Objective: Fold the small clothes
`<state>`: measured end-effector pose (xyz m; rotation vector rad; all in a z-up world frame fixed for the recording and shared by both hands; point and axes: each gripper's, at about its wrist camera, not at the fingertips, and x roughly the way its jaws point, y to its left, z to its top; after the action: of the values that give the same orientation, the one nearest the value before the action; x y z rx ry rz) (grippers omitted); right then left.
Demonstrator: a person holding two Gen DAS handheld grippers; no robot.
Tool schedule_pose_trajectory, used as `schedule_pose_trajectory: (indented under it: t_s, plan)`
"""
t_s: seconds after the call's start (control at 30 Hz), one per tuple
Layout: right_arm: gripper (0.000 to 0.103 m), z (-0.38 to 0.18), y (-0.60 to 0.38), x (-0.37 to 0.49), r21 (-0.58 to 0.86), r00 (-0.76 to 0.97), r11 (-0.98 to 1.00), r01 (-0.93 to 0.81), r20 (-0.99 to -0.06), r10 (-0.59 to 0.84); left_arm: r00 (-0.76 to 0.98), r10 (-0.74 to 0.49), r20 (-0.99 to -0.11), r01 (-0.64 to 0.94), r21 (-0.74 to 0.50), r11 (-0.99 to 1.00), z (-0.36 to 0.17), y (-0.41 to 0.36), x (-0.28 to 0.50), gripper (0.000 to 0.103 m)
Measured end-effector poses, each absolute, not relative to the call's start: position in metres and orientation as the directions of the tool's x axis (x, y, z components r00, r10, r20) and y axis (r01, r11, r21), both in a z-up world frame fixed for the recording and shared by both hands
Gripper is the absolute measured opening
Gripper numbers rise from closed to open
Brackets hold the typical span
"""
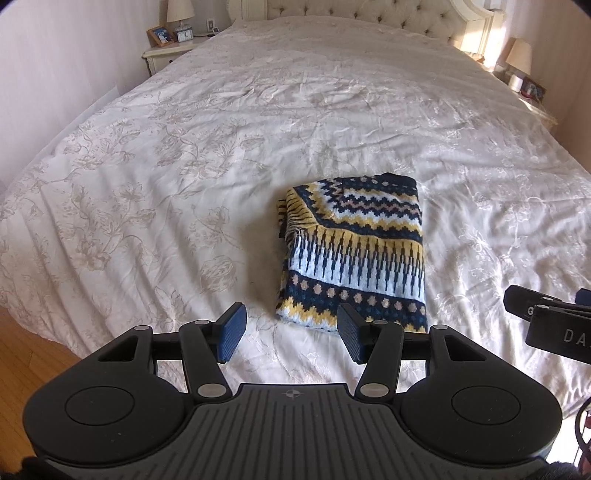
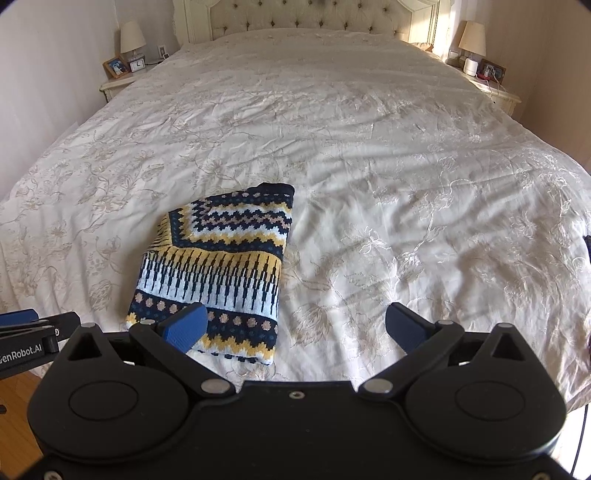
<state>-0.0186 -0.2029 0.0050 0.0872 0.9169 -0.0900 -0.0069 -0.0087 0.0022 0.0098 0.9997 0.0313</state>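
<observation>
Folded knit sweater [image 1: 352, 254] on bed [image 1: 184, 166].
Left claw [image 1: 291, 338] and right claw [image 2: 295, 328]: both spread, empty, near sweater edge.

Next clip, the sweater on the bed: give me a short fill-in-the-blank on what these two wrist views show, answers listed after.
1. The patterned sweater lies ____ into a compact rectangle on the bedspread.
2. The fingers of the left gripper and the right gripper hold ____.
3. The headboard beyond the sweater is ____ with buttons.
4. A table lamp stands on each ____ beside the bed.

Missing words: folded; nothing; tufted; nightstand
</observation>
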Motion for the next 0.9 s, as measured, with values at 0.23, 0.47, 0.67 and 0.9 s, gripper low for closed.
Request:
schedule_pose_trajectory:
  t_s: [0.23, 0.47, 0.67, 0.9]
  plan:
    - [0.102, 0.009, -0.198, -0.025, 0.034, 0.613, 0.993, 0.115, -0.789, -0.044, 0.549, 0.024, -0.835, -0.007, 0.024, 1.000, 0.005, -0.009, -0.013, 0.053]
    - [0.102, 0.011, -0.198, -0.028, 0.036, 0.617, 0.993, 0.114, -0.785, -0.042, 0.553, 0.026, -0.833, 0.005, 0.034, 0.999, 0.006, -0.011, -0.018, 0.053]
    - [0.102, 0.012, -0.197, -0.030, 0.038, 0.619, 0.993, 0.114, -0.784, -0.041, 0.551, 0.024, -0.834, 0.008, 0.034, 0.999, 0.005, -0.011, -0.020, 0.053]
    - [0.102, 0.014, -0.196, -0.031, 0.044, 0.615, 0.992, 0.116, -0.788, -0.037, 0.556, 0.030, -0.831, 0.008, 0.042, 0.999, 0.005, -0.013, -0.021, 0.053]
